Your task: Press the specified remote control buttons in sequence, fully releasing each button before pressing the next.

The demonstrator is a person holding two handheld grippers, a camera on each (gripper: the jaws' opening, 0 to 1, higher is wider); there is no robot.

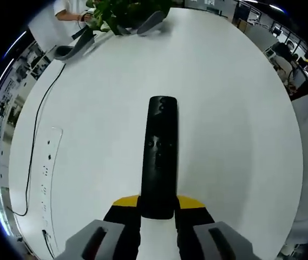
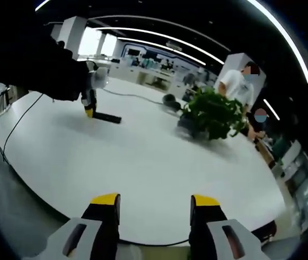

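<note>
In the left gripper view a long, slim black remote control [image 1: 159, 157] runs up the centre of the frame, matte plastic with rounded corners and a few small buttons faintly visible about halfway along. Its near end sits between the yellow-tipped jaws of the left gripper [image 1: 158, 208], which pinch it at the bottom of the frame. It lies over a smooth white round bench [image 1: 235, 119]. At the left of the frame a flat white power strip [image 1: 48, 168] lies on the bench with a thin black cable [image 1: 37, 124] curving past it. A leafy green plant [image 1: 124, 11] stands at the top edge.

In the right gripper view the right gripper [image 2: 154, 208] hovers at the near bench rim, its grey jaws with yellow tips spread apart, nothing between them. In the upper left of that frame, well away, the remote shows as a small dark bar held by the other gripper under a dark sleeve [image 2: 40, 65]. The bushy plant stands right of centre, with a person in a white shirt [image 2: 239, 86] behind it.
</note>
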